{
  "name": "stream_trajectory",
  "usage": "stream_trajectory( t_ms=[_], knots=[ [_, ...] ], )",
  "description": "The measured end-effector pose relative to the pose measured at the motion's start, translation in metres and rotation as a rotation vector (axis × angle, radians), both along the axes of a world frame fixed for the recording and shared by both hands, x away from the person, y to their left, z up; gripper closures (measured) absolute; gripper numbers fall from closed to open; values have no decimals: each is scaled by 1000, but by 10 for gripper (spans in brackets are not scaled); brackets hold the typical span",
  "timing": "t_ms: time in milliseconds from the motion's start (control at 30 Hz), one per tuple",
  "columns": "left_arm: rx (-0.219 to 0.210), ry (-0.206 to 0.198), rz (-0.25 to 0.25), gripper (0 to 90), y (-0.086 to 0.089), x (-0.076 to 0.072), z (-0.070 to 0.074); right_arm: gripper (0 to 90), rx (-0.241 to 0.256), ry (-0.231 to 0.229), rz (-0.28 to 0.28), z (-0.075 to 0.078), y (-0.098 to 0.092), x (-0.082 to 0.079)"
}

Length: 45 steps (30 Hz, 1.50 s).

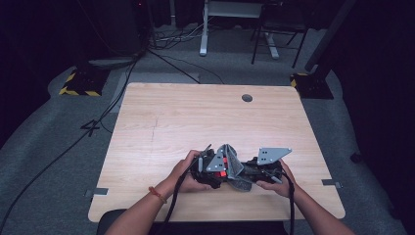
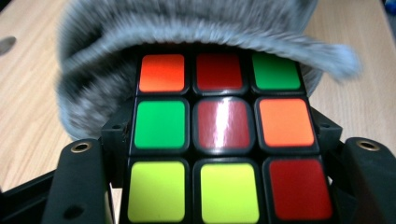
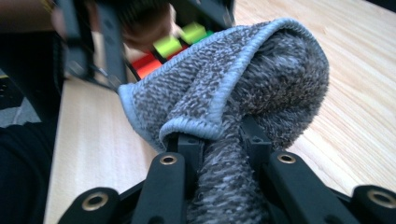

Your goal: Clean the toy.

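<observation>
A Rubik's cube [image 2: 223,140] sits clamped between the jaws of the left gripper [image 1: 208,169], low over the near middle of the wooden table [image 1: 195,117], with a red centre tile and orange, green, yellow and red tiles around it facing the left gripper view. A grey microfibre cloth [image 3: 243,102] lies draped against the cube's far edge. The right gripper [image 1: 249,171] pinches a bunched fold of that cloth, its jaws closed tight on it.
</observation>
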<state>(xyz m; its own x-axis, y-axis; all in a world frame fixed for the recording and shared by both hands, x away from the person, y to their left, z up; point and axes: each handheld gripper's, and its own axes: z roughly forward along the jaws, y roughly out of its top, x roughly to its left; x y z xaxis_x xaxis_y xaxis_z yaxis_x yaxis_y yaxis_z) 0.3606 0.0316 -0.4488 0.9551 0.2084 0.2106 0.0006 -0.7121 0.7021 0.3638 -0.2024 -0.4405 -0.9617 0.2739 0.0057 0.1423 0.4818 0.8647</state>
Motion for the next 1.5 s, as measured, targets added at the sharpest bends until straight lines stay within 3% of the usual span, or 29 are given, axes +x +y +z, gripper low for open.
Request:
stream_trajectory(
  t_ms=[100,200,400,533,700,800,933,1133,1267,1333,1500],
  knots=[
    [24,-1,-7,328,-3,-1,-3,753,27,-7,38,5,1,-4],
    [26,2,0,330,-3,0,-3,753,1,-26,27,6,3,-7],
    [-55,-8,7,332,3,-1,6,751,-41,10,-43,-3,0,2],
    [-74,-11,12,332,5,-1,9,749,-78,14,-46,-10,1,5],
    [-94,10,3,331,7,1,9,750,-76,35,-46,-12,-1,8],
    [-48,8,3,330,3,0,4,749,-20,16,-9,-6,-1,4],
    [-25,12,-14,328,-3,0,0,750,10,-12,22,3,2,-5],
    [-7,2,-16,330,-5,-3,0,749,-1,-64,23,9,9,-15],
    [-13,-8,-10,332,-3,-2,3,747,1,-60,-10,8,7,-12],
    [-22,-22,-2,332,-1,-2,6,745,-24,-73,-48,4,4,-8],
    [-50,-38,11,332,5,-2,12,746,-48,-11,-95,-11,-3,6]
  ],
)
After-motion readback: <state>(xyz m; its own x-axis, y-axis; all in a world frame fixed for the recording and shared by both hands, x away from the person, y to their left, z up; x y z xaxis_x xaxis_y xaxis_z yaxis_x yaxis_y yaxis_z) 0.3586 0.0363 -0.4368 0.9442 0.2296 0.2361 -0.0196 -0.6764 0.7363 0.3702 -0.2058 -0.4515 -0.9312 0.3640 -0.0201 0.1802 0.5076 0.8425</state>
